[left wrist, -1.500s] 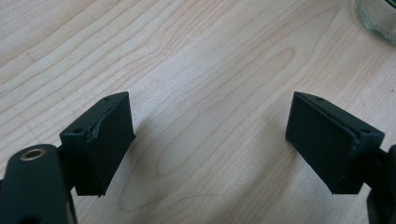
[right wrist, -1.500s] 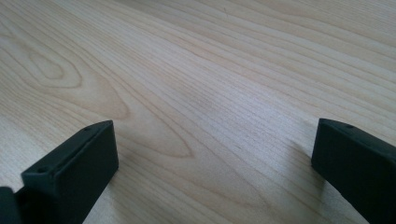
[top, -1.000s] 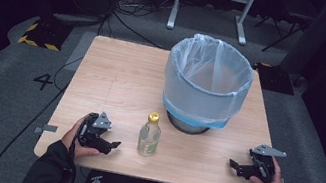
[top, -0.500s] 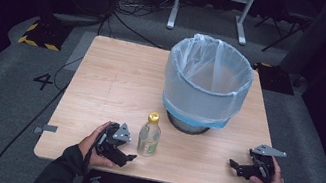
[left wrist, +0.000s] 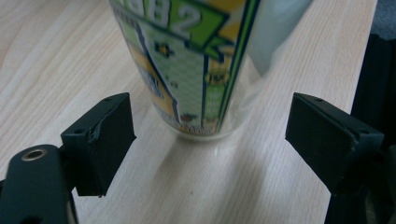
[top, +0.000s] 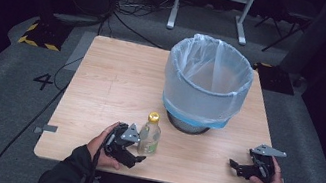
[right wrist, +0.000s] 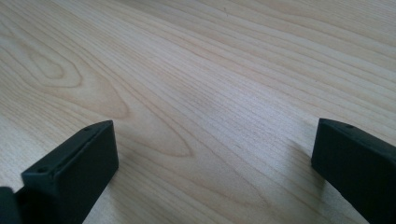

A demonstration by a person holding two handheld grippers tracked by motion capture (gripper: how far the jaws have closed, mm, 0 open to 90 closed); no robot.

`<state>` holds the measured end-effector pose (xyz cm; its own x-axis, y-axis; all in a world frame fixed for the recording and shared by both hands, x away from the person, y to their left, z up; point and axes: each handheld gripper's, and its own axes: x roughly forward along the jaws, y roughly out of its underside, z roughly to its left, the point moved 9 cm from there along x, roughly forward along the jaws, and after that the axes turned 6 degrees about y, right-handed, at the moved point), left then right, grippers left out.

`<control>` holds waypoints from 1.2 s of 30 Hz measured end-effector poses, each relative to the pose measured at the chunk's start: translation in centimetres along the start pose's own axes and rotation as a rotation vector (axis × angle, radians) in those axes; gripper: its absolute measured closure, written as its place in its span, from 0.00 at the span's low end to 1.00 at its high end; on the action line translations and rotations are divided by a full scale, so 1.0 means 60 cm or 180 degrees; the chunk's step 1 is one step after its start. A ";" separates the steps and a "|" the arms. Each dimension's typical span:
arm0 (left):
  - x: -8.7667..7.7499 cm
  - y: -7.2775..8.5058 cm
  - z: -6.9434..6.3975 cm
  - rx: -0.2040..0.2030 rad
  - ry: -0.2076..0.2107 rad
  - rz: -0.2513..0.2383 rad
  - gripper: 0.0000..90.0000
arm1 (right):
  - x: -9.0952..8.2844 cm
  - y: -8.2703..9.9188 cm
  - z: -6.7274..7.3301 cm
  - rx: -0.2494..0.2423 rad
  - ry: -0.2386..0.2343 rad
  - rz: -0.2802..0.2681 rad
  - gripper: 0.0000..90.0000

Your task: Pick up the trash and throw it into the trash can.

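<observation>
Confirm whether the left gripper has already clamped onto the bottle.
No: in the left gripper view the jaws of the left gripper stand apart on either side of the bottle.

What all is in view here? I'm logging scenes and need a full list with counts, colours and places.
table: one, light wood, centre of the high view.
bin: one, dark mesh, lined with a pale blue bag, far right part of the table.
bottle: one, clear with a yellow cap and green-yellow label, upright near the front edge, just in front of the bin.
cables: several, black, on the grey floor behind the table.
left gripper: one, black, open, jaws either side of the bottle's base.
right gripper: one, black, open, on the table's front right.
</observation>
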<state>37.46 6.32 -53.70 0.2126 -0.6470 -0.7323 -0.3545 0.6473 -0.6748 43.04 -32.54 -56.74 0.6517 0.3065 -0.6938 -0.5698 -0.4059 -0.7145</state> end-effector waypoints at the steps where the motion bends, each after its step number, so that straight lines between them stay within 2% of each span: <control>1: 0.001 -0.003 -0.001 0.0007 0.0025 -0.0005 0.18 | 0.000 0.000 0.000 -0.0001 0.0000 0.0000 0.01; 3: 0.005 -0.012 -0.002 0.0031 0.0049 -0.0050 0.18 | 0.000 0.000 0.000 0.0001 -0.0001 0.0000 0.01; 7: 0.013 -0.022 -0.004 0.0048 -0.0049 -0.0069 0.17 | 0.000 0.000 0.000 0.0001 0.0000 0.0000 0.01; 9: 0.015 -0.023 -0.004 0.0037 -0.0046 -0.0084 0.17 | 0.000 0.000 0.000 0.0000 0.0000 0.0000 0.01; 12: 0.018 -0.032 0.000 -0.0026 -0.0021 -0.0224 0.18 | 0.000 0.000 0.000 0.0001 0.0000 0.0000 0.01; 14: 0.021 -0.036 0.002 0.0040 -0.0038 -0.0203 0.18 | 0.000 0.000 0.000 -0.0001 0.0000 0.0000 0.01; 15: 0.022 -0.038 0.000 0.0002 -0.0035 -0.0232 0.18 | 0.000 0.000 0.000 0.0000 -0.0001 0.0001 0.01; 17: 0.024 -0.043 0.001 0.0030 -0.0024 -0.0283 0.18 | 0.000 0.000 0.000 0.0001 0.0000 0.0000 0.01; 21: 0.021 -0.052 0.002 -0.0022 -0.0029 -0.0393 0.18 | 0.000 0.000 0.000 0.0002 0.0000 0.0000 0.01; 24: 0.019 -0.055 0.003 0.0015 -0.0044 -0.0445 0.18 | 0.000 0.000 0.000 -0.0001 0.0000 -0.0001 0.01; 26: 0.018 -0.056 0.006 0.0010 -0.0095 -0.0506 0.20 | 0.000 0.000 0.000 0.0000 -0.0001 -0.0001 0.01; 27: 0.016 -0.057 0.011 0.0032 -0.0178 -0.0546 0.21 | 0.000 0.000 0.000 0.0001 0.0000 0.0000 0.01; 28: 0.013 -0.058 0.012 0.0007 -0.0133 -0.0611 0.22 | 0.000 0.000 0.000 0.0001 0.0000 0.0001 0.01; 30: 0.013 -0.058 0.013 0.0027 -0.0119 -0.0617 0.22 | 0.000 0.000 0.000 0.0001 0.0000 0.0001 0.01; 31: 0.013 -0.059 0.012 0.0016 -0.0069 -0.0663 0.23 | 0.000 0.000 0.000 0.0001 0.0000 0.0001 0.01; 33: 0.013 -0.059 0.012 0.0012 -0.0066 -0.0659 0.23 | 0.000 0.000 0.000 0.0000 0.0000 0.0000 0.01; 36: 0.013 -0.064 0.012 0.0008 -0.0030 -0.0738 0.24 | 0.000 0.000 0.000 0.0002 0.0000 0.0000 0.01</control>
<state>39.67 3.63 -51.72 0.2968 -0.7747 -0.5583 -0.2928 0.4827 -0.8254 43.04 -32.54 -56.74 0.6517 0.3064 -0.6939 -0.5702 -0.4055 -0.7145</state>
